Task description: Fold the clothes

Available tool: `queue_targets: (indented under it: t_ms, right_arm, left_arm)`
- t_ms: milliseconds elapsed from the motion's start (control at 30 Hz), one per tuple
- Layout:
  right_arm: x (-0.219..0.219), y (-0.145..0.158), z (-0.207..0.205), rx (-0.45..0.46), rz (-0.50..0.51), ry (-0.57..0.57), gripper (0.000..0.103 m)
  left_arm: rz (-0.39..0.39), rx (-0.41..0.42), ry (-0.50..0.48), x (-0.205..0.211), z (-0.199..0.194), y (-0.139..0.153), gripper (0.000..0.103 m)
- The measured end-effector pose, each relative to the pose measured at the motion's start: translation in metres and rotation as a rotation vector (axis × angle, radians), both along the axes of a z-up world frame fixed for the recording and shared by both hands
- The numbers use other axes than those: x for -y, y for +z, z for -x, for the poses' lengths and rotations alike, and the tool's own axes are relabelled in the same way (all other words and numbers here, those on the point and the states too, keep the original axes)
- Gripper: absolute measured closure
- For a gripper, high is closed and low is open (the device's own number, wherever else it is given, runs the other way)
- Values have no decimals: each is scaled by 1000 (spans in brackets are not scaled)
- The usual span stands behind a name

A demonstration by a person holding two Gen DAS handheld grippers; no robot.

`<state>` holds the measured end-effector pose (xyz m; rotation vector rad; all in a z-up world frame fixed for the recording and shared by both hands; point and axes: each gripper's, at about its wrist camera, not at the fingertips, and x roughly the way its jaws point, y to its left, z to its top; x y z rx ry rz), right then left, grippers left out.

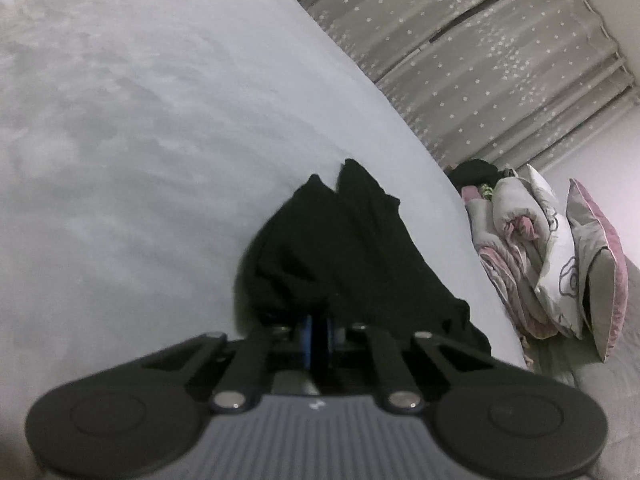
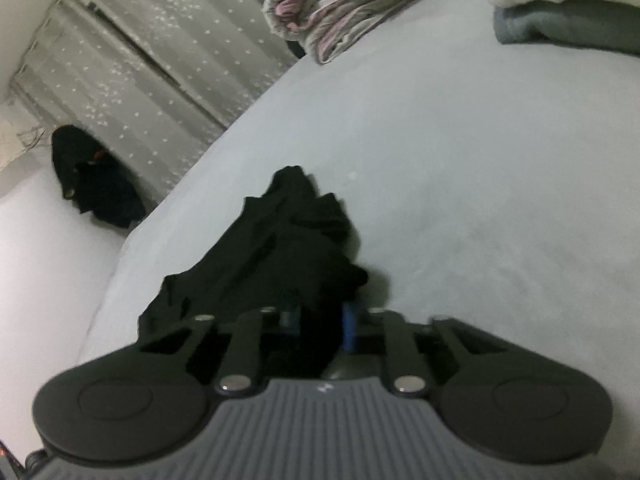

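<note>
A crumpled black garment (image 1: 352, 240) lies on the pale grey bed (image 1: 140, 140) near its edge. In the left wrist view my left gripper (image 1: 318, 332) has its blue-lined jaws drawn close together on the garment's near edge, with black cloth bunched over the tips. The right wrist view shows the same black garment (image 2: 280, 248) from the other side. There my right gripper (image 2: 320, 320) is shut on its near edge, a fold of black cloth filling the narrow gap between the jaws. The fingertips are partly hidden by the fabric in both views.
Star-patterned grey curtains (image 1: 500, 72) hang past the bed's edge. A rolled pink and grey quilt (image 1: 516, 240) and pillows (image 1: 596, 272) are piled beside the bed. Folded grey and white clothes (image 2: 568, 12) sit on the bed sheet (image 2: 460, 140) at the far right. Another dark heap (image 2: 96, 184) lies below the curtains (image 2: 160, 80).
</note>
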<state>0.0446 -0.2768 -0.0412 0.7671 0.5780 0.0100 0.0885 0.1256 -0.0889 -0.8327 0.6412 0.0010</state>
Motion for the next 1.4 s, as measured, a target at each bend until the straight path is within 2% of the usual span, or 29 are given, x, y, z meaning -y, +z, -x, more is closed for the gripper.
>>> queue_targets:
  t_ms: [67,433,633,933,1167,1400]
  right_arm:
    - [1,1,2,2,-4,-11,92]
    - [4,32,17,-29,9,-46,94]
    - [3,42,38,-70,6,-54,94]
    - [3,46,90,-129,34,-56,94]
    - [0,41,132,-164,62,-51,94]
    - [0,35,154,-157,85,-48,94]
  left_arm:
    - [-28,0,0,3,1,6,98]
    - [-104,-59,-5,-2,23,41,98]
    - [-92,-119,-19,-3,48,51,98]
    - [-106,-153,-66,-1,107,50,98]
    - [-116,-150,-93,-3,153,52,98]
    - [-138,-141,-101,-2,183,44,98]
